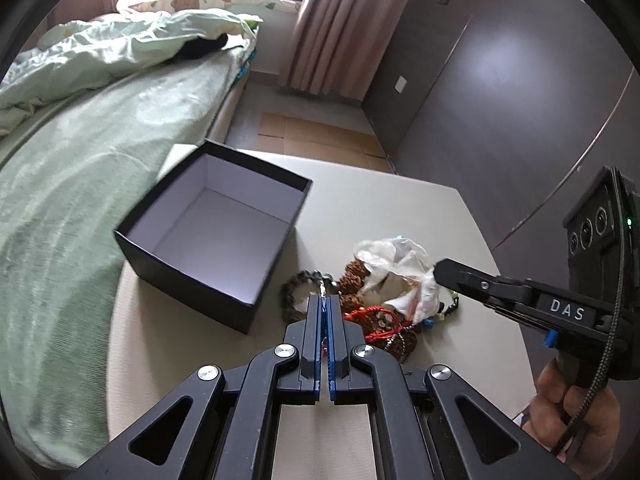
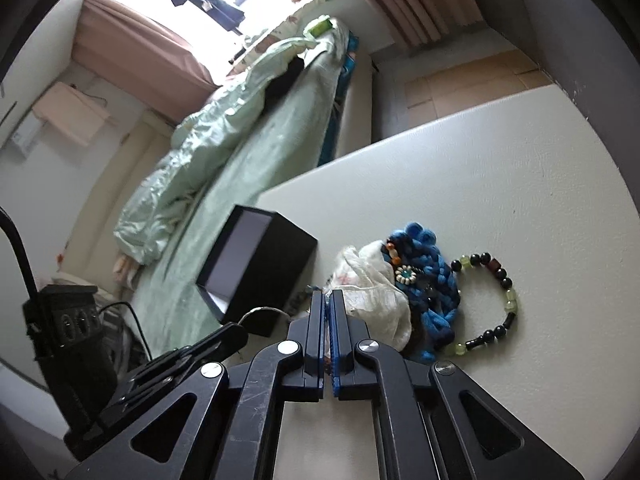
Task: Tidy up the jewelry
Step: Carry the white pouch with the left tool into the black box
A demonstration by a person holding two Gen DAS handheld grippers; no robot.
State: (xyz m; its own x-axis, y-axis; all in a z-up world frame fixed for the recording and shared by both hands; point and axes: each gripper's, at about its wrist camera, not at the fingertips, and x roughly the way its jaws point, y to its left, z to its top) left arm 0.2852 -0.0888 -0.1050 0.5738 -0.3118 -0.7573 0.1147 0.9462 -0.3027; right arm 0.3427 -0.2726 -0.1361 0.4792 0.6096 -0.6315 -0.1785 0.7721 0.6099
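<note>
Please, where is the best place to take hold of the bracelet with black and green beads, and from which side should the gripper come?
Probably grip the black-and-green bead bracelet at its outer arc, the part farthest from the blue braided piece. It lies flat on the table as an open loop, and that arc has bare surface both inside and outside it. Come from above, one finger inside the loop, one outside.

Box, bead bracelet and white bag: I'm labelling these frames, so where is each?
box (image 1: 224, 236): left wrist view, on its pale inner floor.
bead bracelet (image 2: 509, 304): right wrist view, on a pale green bead.
white bag (image 2: 376, 300): right wrist view, on its crumpled middle.
</note>
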